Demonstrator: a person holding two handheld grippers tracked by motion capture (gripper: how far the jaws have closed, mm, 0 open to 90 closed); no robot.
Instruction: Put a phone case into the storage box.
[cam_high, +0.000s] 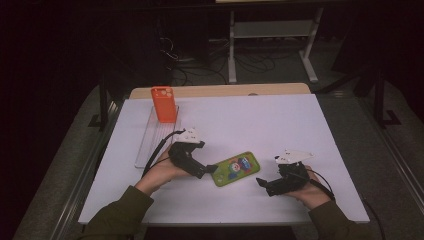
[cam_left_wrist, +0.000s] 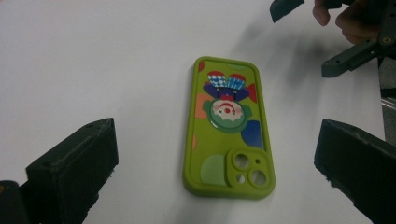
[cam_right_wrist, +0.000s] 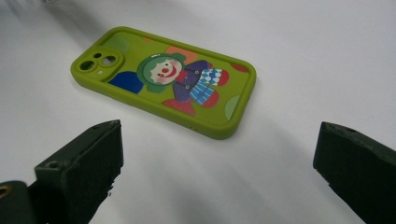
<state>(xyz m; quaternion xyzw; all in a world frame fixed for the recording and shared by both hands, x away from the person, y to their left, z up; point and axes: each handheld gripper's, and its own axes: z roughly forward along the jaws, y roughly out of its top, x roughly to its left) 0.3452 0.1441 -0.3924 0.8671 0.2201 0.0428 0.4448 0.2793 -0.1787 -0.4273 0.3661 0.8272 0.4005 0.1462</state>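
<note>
1 green phone case (cam_high: 235, 168) lies flat, camera end toward left tool (cam_high: 212, 169).

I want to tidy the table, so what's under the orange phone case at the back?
The orange phone case stands at the far end of a clear tray on the white table. Its base hides the tray's floor beneath it.

No readable text, brand, number or sign anywhere, green phone case (cam_left_wrist: 228, 128) near the front edge of the tabletop (cam_high: 280, 120) carrying just a clown picture, orange phone case (cam_high: 163, 104) by the back left corner unlettered
</note>
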